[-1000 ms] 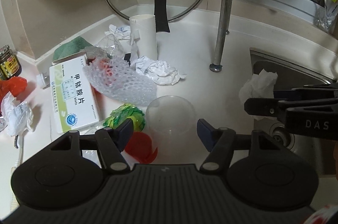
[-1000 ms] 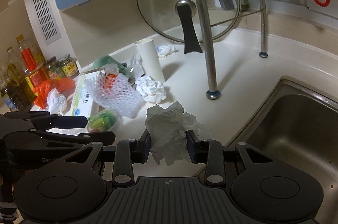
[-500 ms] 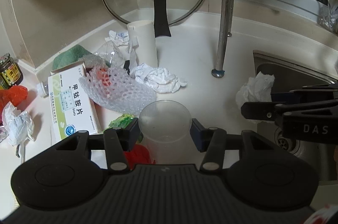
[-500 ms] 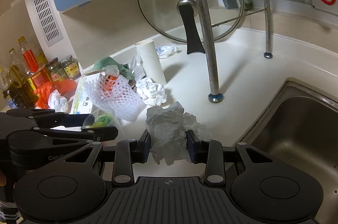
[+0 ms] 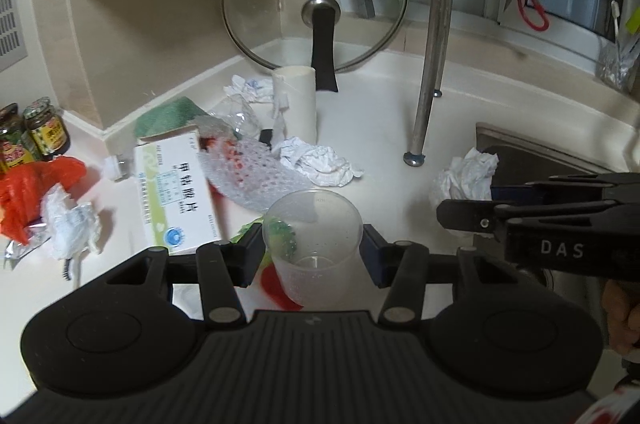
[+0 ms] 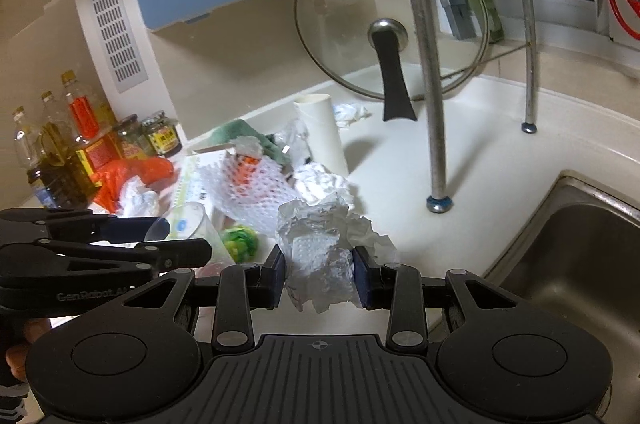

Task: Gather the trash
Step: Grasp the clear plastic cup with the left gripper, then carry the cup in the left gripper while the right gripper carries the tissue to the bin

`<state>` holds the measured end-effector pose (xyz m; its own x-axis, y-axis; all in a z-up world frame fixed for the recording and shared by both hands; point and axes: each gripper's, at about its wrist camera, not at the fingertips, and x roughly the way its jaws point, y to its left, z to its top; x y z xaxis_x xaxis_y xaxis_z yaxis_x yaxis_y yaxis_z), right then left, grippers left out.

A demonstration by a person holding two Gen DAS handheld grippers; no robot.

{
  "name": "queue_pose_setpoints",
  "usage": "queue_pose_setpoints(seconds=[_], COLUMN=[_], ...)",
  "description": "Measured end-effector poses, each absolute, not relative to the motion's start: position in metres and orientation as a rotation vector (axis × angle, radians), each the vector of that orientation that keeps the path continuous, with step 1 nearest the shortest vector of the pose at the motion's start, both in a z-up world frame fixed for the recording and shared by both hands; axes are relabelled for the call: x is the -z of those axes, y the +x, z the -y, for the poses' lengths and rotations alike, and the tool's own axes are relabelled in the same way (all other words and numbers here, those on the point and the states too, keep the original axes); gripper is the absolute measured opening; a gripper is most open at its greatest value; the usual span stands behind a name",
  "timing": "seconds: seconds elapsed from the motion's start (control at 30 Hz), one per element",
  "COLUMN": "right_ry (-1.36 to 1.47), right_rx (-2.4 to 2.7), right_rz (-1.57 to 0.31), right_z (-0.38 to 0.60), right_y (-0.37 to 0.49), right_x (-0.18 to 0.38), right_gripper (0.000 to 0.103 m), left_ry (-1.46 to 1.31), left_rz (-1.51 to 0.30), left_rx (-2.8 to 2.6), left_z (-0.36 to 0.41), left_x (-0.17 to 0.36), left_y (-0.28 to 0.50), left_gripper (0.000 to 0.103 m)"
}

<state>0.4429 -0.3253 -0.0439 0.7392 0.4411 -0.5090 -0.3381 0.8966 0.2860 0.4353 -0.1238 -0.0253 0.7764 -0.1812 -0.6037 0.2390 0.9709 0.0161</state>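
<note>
in hand: left gripper (image 5: 313,249) fingers clamped on clear plastic cup (image 5: 313,248), lower centre; right gripper (image 6: 319,277) fingers pinch crumpled tissue (image 6: 325,246). left on tabletop (image 5: 384,128), upper left: foam net (image 5: 252,174), paper wads, med box (image 5: 175,192), orange bag (image 5: 34,190). est. early stage.

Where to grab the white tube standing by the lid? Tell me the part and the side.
Grip the tube around its upper half, jaws across its round wall, coming from its right over bare counter. It stands upright, and crumpled paper and a torn strip crowd its base and left.
</note>
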Motion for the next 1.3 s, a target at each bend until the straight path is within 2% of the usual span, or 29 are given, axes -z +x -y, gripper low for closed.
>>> queue_pose_setpoints(seconds=[0.27, 0.57, 0.97, 1.3], right_ry=[0.180, 0.175, 0.129, 0.117], right_rx=[-0.482, -0.618, -0.727, -0.728], right_rz=[-0.587, -0.643, -0.757, -0.874], right_z=[0.289, 0.228, 0.172, 0.155], right_y=[0.405, 0.362, 0.331, 0.325], right_x=[0.028, 0.026, 0.054, 0.102], right_gripper=[0.036, 0.036, 0.036, 0.036], left_ry=[0.044, 0.012, -0.052, -0.101], left_rz=[-0.594, -0.638, -0.716, -0.814], left_rx=[0.207, 0.115, 0.028, -0.006], left_z=[0.079, 0.018, -0.029, -0.047], left_x=[0.002, -0.004, 0.018, 0.064], left_y=[0.380, 0.325, 0.284, 0.272], left_gripper=[0.049, 0.049, 0.049, 0.049])
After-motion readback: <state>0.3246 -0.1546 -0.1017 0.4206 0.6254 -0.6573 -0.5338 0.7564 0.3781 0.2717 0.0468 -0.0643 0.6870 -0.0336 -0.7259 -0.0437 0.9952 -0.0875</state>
